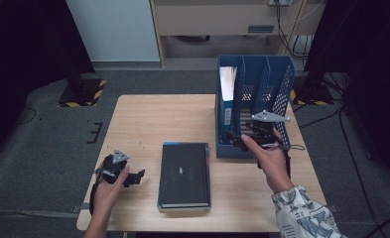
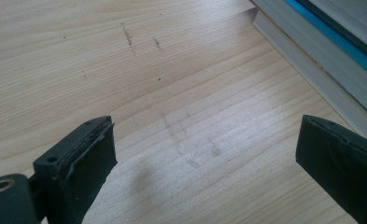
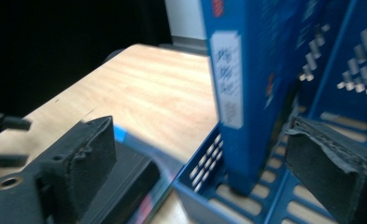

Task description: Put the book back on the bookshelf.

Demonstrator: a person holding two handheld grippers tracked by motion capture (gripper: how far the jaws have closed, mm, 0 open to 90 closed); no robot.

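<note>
Black padded jaws of the right claw (image 3: 200, 154) are seen nearest, set wide apart with nothing pressed between them. The blue binder (image 3: 239, 88) is framed upright in the gap, standing in the leftmost slot of the blue file rack (image 3: 204, 184); neither pad is seen to touch it.

Item, left claw (image 2: 204, 158): jaws spread wide over bare desk (image 2: 148, 70), nothing held, nothing touched. The edge of the stacked books (image 2: 312, 51) is seen just beyond its right jaw.

Item, stacked books (image 1: 185, 176): laid flat near the front of the desk, dark cover uppermost, between the two hands and just beside the rack's front left corner.

Item, file rack (image 1: 254, 106): placed at the right side of the desk, three perforated slots, the binder (image 1: 227, 104) in the left one, the other two apparently vacant.

Risks, as judged:
- The rack's low front wall could be struck by the right claw (image 1: 252, 139), and the light rack shoved back.
- The binder could be tipped if only one pad meets its spine.
- A grip taken low on the spine could let the binder swing when lifted.
- The books could be clipped by the left-hand jaw, given how close they lie.
</note>
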